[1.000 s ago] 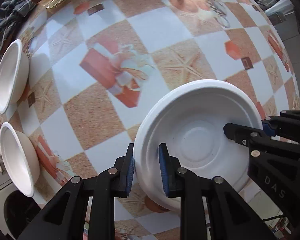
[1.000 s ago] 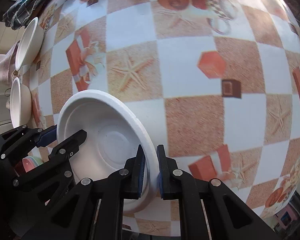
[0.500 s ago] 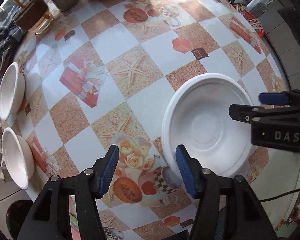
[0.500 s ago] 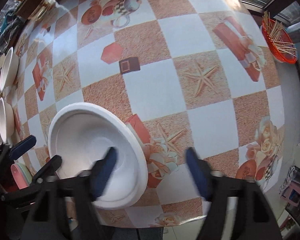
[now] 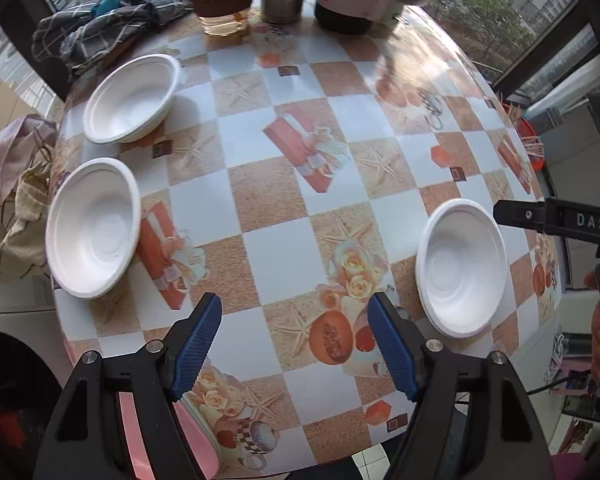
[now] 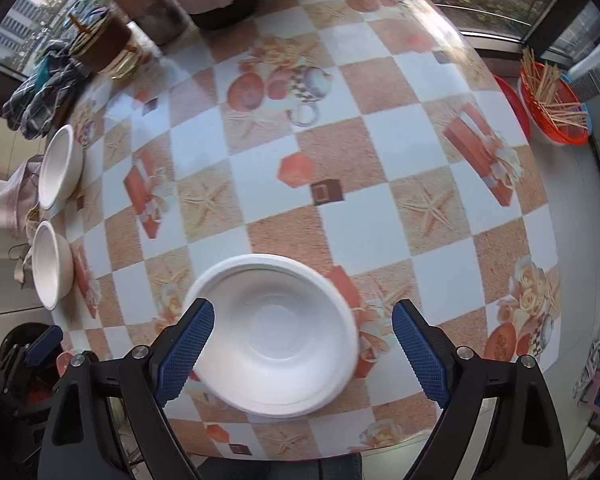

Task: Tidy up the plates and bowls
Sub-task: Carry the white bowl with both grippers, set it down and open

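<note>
Near the front edge of the checkered worktop (image 6: 340, 220) sits 1 white bowl (image 6: 276, 336), upright, mouth facing up; being round, it has no long axis. The right claw (image 6: 300, 344) hangs above it, released and spread wide, its left pad overlapping the rim. The left claw (image 5: 296, 340) is also released, grasping nothing. 2 more white bowls (image 5: 94, 228) (image 5: 132, 98) rest at the far left edge, partly edge-on in the right wrist view.
</note>
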Tool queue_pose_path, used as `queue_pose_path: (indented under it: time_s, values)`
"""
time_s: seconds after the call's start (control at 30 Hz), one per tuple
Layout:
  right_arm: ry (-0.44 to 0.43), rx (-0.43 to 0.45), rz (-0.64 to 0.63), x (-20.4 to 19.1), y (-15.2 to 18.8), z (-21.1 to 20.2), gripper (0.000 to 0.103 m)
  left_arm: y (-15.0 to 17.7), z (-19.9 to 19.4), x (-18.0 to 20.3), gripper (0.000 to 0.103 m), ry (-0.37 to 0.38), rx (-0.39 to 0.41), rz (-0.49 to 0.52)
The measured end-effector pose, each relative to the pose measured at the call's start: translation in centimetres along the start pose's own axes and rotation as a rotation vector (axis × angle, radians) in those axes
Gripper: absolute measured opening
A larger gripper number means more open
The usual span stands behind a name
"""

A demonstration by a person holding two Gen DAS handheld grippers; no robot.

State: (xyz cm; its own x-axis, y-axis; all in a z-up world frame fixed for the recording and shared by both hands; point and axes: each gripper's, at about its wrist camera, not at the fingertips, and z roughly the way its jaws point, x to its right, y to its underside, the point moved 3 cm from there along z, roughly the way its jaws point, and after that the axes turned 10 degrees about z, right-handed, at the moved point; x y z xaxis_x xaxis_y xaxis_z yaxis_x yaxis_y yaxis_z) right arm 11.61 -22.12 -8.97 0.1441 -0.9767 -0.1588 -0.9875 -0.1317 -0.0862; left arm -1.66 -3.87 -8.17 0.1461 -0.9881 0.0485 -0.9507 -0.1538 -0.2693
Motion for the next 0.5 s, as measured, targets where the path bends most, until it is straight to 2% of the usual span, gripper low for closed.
queue_pose_path:
  time_s: [0.07,0.27,0.5]
  values:
    - [-0.019,-0.004,-0.039,-1.2,-0.3,0.0,0.092,0.1,-0.8,-1.8,0.079,-0.016,0.021,-0.044]
    - [-0.055,-0.025,-0.177,-8.6,0.6,0.6,0.092,0.2,-2.7,-8.8,0.079,-0.099,0.069,-0.204]
    - [-0.066,-0.054,-0.317,-17.6,0.9,2.9,0.092,1.7,-2.6,-17.5,0.079,-0.218,0.056,-0.386]
